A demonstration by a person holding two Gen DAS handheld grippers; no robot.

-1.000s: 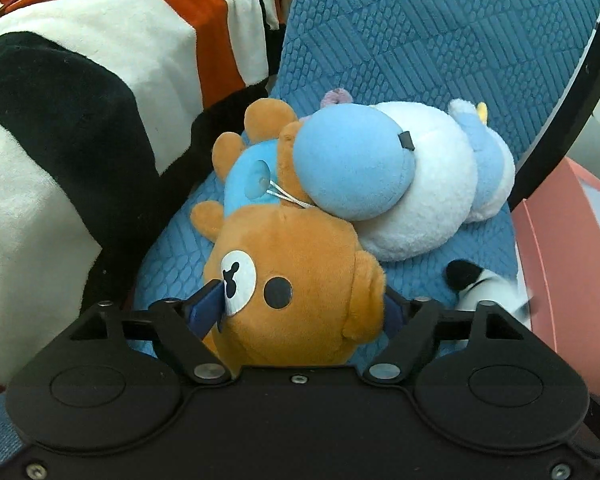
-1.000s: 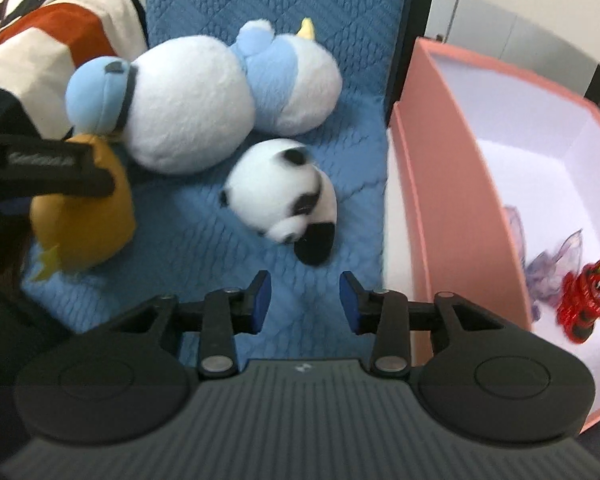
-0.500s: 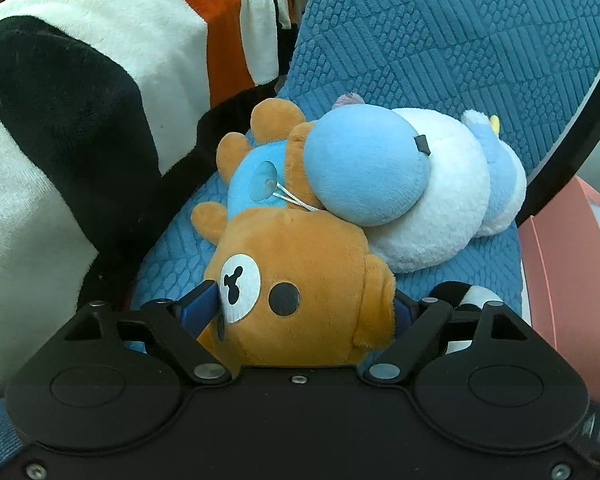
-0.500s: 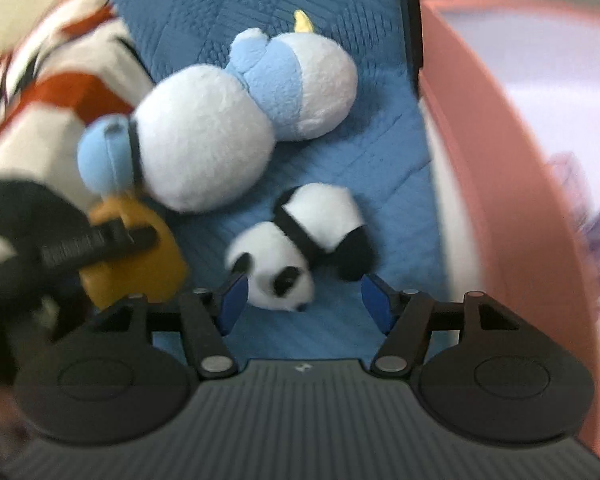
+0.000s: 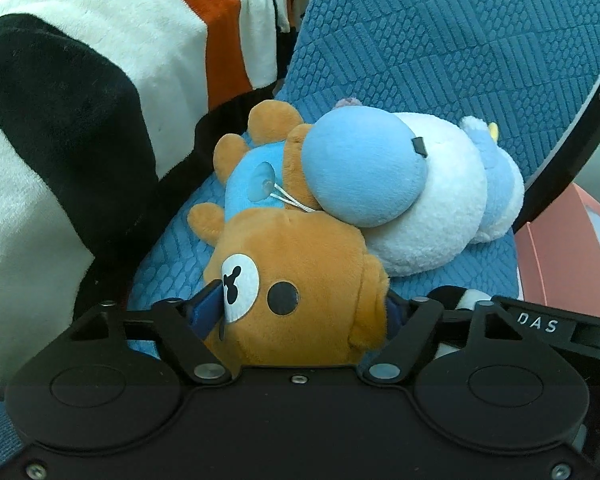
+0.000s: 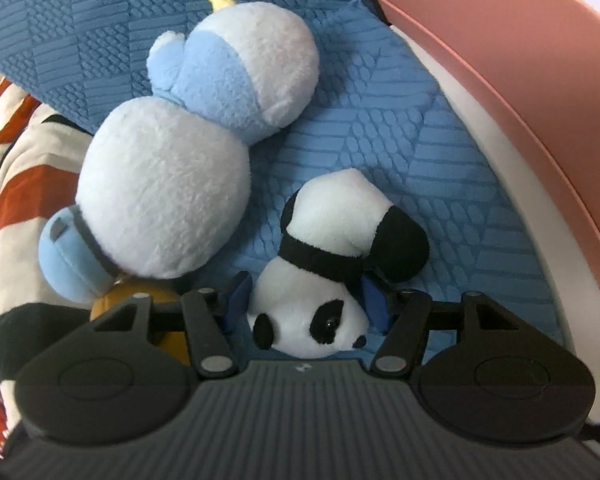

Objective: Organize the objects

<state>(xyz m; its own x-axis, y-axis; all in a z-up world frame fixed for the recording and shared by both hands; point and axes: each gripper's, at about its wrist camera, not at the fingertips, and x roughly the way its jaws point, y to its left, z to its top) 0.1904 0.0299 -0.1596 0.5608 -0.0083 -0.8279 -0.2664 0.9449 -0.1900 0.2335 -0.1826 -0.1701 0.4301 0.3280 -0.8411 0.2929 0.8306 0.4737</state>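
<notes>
On my far left, from about nine to eleven o'clock in the left wrist view, the striped blanket (image 5: 100,100) lies just as it did a second ago. The left gripper (image 5: 300,312) has kept its place over the brown bear plush (image 5: 300,280), at six o'clock. Its jaws were standing wide around the bear's head and are now closing; the blue pads (image 5: 208,308) look pressed into the fur on both sides, so I judge that grip is about made. Behind the bear, toward one o'clock, the white and blue bird plush (image 5: 420,204) rests against it on the blue quilted cushion (image 5: 460,40), unmoved.

The bigger change is on my right. A second ago the right gripper (image 6: 304,300) hung well back from the panda plush (image 6: 332,264) with its jaws nearly together and nothing between them. It has since come down and forward and rolled, spread its jaws, and now has the panda's head between them at six o'clock. The jaws are closing at a middling width, the pads (image 6: 374,300) touching the fur behind the ears. The panda still lies on the cushion, just beside the bird plush at ten o'clock.

The pink box (image 6: 520,80) runs along the right edge, from one to four o'clock; earlier I could see inside it, now only its outer wall. I read both toys as ready to be lifted, probably toward that box.
</notes>
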